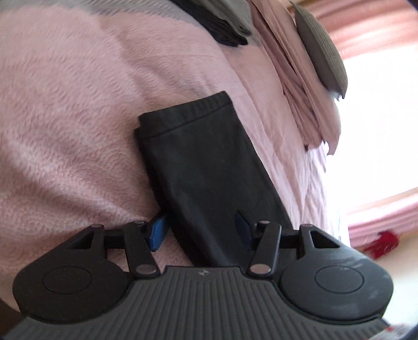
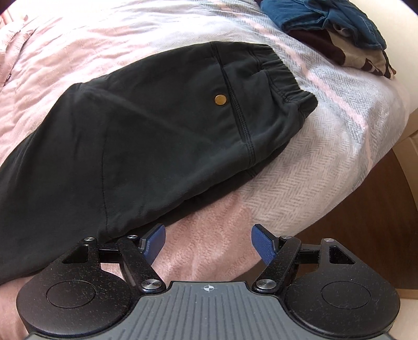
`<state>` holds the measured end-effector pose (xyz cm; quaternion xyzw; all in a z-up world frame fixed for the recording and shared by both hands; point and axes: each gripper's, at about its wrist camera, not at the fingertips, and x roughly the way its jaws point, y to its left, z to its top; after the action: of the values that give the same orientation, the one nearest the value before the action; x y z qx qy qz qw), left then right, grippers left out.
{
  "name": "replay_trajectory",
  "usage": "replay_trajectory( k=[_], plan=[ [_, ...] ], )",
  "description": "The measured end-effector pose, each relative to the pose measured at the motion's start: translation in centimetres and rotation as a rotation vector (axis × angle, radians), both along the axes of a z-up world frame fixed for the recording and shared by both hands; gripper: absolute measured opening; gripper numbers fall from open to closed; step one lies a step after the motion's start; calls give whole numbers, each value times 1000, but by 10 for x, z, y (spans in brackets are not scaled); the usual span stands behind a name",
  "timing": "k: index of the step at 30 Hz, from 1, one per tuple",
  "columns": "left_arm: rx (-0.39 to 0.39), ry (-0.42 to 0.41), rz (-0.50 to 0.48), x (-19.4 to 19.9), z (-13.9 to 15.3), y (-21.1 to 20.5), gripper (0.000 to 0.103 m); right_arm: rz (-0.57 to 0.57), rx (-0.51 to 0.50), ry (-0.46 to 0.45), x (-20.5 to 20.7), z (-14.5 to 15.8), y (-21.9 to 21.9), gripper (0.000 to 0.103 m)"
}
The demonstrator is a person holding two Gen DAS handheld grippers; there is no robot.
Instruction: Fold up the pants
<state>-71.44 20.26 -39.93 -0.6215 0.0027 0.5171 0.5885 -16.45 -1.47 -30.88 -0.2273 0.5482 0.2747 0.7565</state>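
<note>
Here: black pants, soft matte knit, lying flat on a bed covered with a fuzzy pink blanket and a pale herringbone-weave sheet. Elastic gathered waistband, stitched pocket seam, one round brass snap. Leg end is straight-hemmed, two layers stacked. Left gripper: blue ribbed pads astride the leg, partly apart; whether they pinch the cloth, cannot tell. Right gripper: jaws wide, holding nothing, over pink blanket just beside the pants' edge. Folded blue clothing sits near the bed corner.
</note>
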Motion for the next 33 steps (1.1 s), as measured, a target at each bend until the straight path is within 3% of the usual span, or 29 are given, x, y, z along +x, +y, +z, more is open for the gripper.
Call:
replay_trajectory(
  k=[6,11,15,17,19,26,30,33],
  plan=[
    [55,-75,31,-7,-2,-6,52,17,-3,-16,-7,-2,5,70],
    [116,-51,-48,-8,5,0,52,31,-11,-17,-9,-5,5,70],
    [211,12,-118,2,26,4,52,33,-23,-1,-9,-12,-2,70],
    [121,90,-102,4,16,9,52,29,-37,19,-7,-20,-4,70],
    [65,74,-61,-2,0,8,42,26,-41,39,-5,-26,-3,70],
    [36,-59,104,-8,-12,-16,40,75,-14,34,4,-24,1,70],
    [23,-95,168,-9,-17,-14,39,39,2,29,18,-22,-3,70],
    [44,-91,162,-6,-16,0,39,9,32,30,24,-21,-7,70]
  ],
)
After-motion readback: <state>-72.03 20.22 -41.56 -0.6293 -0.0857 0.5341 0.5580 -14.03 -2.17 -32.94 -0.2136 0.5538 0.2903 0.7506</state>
